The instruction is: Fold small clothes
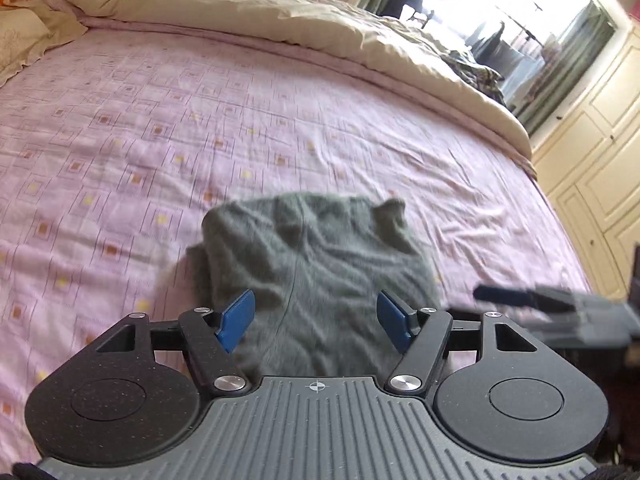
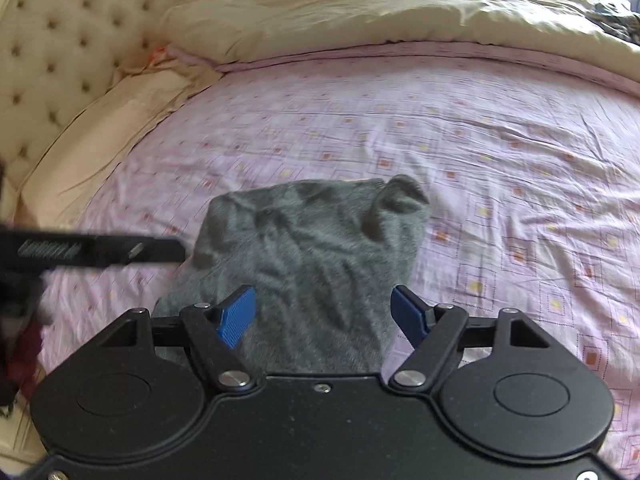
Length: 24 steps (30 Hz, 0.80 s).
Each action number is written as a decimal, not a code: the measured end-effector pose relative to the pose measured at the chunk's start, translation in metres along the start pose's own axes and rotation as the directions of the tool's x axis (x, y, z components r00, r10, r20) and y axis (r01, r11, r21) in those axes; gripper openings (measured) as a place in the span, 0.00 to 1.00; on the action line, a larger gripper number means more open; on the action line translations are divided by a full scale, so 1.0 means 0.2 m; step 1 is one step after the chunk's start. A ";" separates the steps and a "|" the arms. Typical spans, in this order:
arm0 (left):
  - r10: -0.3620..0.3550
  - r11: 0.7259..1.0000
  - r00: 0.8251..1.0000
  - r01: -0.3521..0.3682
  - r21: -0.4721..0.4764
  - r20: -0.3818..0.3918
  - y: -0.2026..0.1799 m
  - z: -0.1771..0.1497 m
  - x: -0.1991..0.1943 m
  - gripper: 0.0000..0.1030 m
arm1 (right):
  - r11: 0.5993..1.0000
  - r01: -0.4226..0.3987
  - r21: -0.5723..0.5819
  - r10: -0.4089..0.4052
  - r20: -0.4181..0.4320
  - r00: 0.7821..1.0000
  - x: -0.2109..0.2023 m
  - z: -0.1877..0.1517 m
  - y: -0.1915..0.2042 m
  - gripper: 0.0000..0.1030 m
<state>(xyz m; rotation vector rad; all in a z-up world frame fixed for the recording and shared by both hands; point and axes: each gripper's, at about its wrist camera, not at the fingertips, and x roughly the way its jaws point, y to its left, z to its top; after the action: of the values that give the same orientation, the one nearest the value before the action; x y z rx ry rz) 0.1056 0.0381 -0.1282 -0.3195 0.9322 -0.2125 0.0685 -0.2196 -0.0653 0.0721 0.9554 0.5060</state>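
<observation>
A small grey knitted garment (image 1: 316, 264) lies rumpled on the pink patterned bed sheet (image 1: 160, 128), partly folded over itself, with one corner sticking up at its far right. My left gripper (image 1: 316, 320) hovers over its near edge, open, blue pads spread wide with nothing between them. In the right wrist view the same garment (image 2: 304, 248) lies ahead of my right gripper (image 2: 324, 314), also open and empty above the cloth's near edge. The left gripper (image 2: 100, 252) shows as a dark blurred bar at the left; the right gripper (image 1: 532, 300) shows blurred at the right of the left wrist view.
A cream duvet (image 1: 248, 4) is bunched along the far side of the bed. A pillow (image 2: 104, 136) and tufted headboard (image 2: 60, 52) stand at the left. Cream cupboard doors (image 1: 600, 152) and a bright window (image 1: 520, 32) are at the right. Dark cloth (image 1: 476, 72) lies on the duvet.
</observation>
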 end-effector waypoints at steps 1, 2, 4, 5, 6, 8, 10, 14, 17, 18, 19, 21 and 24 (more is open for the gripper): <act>0.010 1.000 1.000 -0.010 -0.007 0.005 0.00 0.01 0.03 0.64 | 1.000 -0.013 -0.013 0.013 -0.001 1.000 -0.01 -0.01 0.01 0.75; 0.024 1.000 1.000 -0.024 -0.009 0.007 0.00 0.02 0.05 0.64 | 0.999 -0.027 -0.024 0.027 -0.001 1.000 -0.01 -0.01 0.02 0.76; 0.045 0.999 0.999 -0.045 -0.015 0.007 0.02 0.05 0.11 0.64 | 0.997 -0.061 -0.045 0.060 -0.009 0.998 -0.01 0.00 0.04 0.78; 0.052 0.999 0.999 -0.052 -0.016 0.001 0.03 0.06 0.13 0.64 | 0.995 -0.077 -0.062 0.076 -0.016 0.997 0.00 0.00 0.05 0.82; 0.066 0.998 0.998 -0.066 -0.015 -0.010 0.04 0.07 0.17 0.64 | 0.992 -0.093 -0.085 0.091 -0.024 0.996 0.01 0.00 0.07 0.84; 0.105 0.994 0.994 -0.105 -0.002 -0.042 0.09 0.07 0.23 0.64 | 0.986 -0.122 -0.114 0.118 -0.042 0.992 0.03 0.01 0.10 0.84; 0.156 0.987 0.983 -0.159 -0.026 -0.095 0.16 0.07 0.30 0.64 | 0.981 -0.146 -0.128 0.139 -0.062 0.988 0.06 0.02 0.12 0.84; 0.149 0.977 0.972 -0.173 -0.124 -0.180 0.32 0.04 0.37 0.67 | 0.971 -0.191 -0.147 0.176 -0.110 0.978 0.15 0.06 0.14 0.87; 0.135 0.980 0.974 -0.159 -0.120 -0.181 0.33 0.03 0.37 0.69 | 0.964 -0.221 -0.150 0.198 -0.152 0.968 0.22 0.09 0.11 0.91; 0.135 0.980 0.974 -0.157 -0.119 -0.180 0.33 0.03 0.36 0.70 | 0.962 -0.227 -0.149 0.202 -0.168 0.965 0.26 0.10 0.10 0.91; 0.131 0.980 0.975 -0.155 -0.124 -0.179 0.34 0.02 0.36 0.71 | 0.962 -0.227 -0.152 0.199 -0.182 0.963 0.29 0.10 0.08 0.91; 0.123 0.979 0.977 -0.148 -0.138 -0.175 0.35 0.02 0.35 0.71 | 0.965 -0.212 -0.156 0.178 -0.204 0.963 0.35 0.13 0.04 0.91; 0.117 0.980 0.978 -0.142 -0.140 -0.171 0.35 0.02 0.35 0.72 | 0.975 -0.183 -0.123 0.153 -0.218 0.964 0.45 0.17 -0.05 0.91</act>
<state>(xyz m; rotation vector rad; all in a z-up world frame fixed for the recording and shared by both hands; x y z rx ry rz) 0.1515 0.0821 -0.2034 -0.3844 1.1294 -0.0475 0.1416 -0.1835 -0.1166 -0.0296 1.1197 0.7490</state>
